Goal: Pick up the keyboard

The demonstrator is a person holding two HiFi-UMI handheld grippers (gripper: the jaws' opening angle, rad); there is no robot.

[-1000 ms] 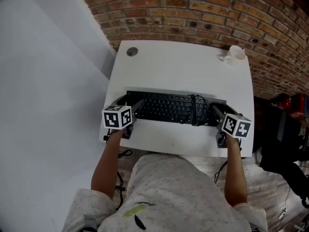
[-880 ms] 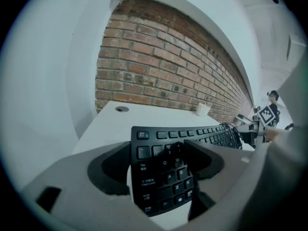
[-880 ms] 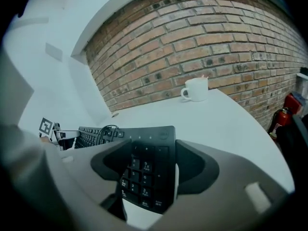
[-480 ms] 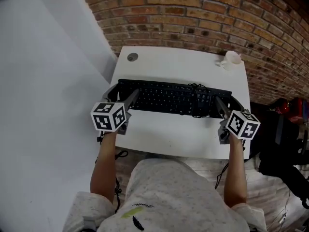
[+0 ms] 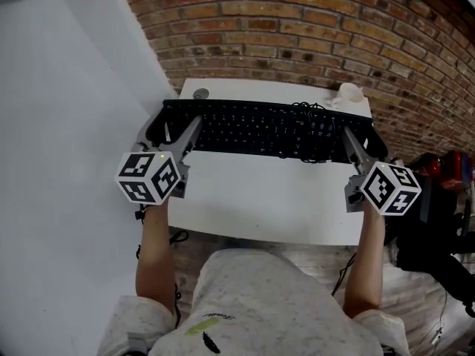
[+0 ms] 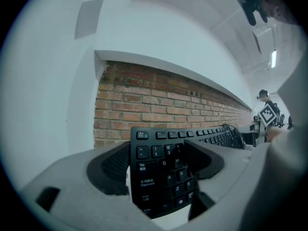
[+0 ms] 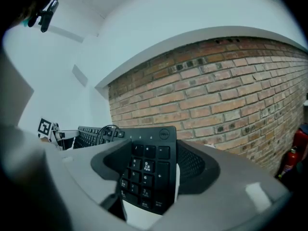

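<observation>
The black keyboard (image 5: 267,130) hangs level above the white desk (image 5: 274,199), held at both ends. My left gripper (image 5: 167,132) is shut on its left end; the left gripper view has the keyboard (image 6: 166,172) wedged between the jaws near the Esc and Caps Lock keys. My right gripper (image 5: 365,141) is shut on its right end, and the number pad of the keyboard (image 7: 144,174) sits between those jaws. A black cable (image 5: 308,117) lies coiled on top of the keys.
A brick wall (image 5: 312,35) stands right behind the desk. A white cup (image 5: 349,93) sits at the desk's far right corner and a round grommet (image 5: 201,93) at the far left. A grey wall (image 5: 67,124) runs along the left; dark bags (image 5: 438,228) lie on the right.
Both grippers have risen and moved away from me toward the wall, carrying the keyboard off the desk. The keyboard now hides much of the desk's far part.
</observation>
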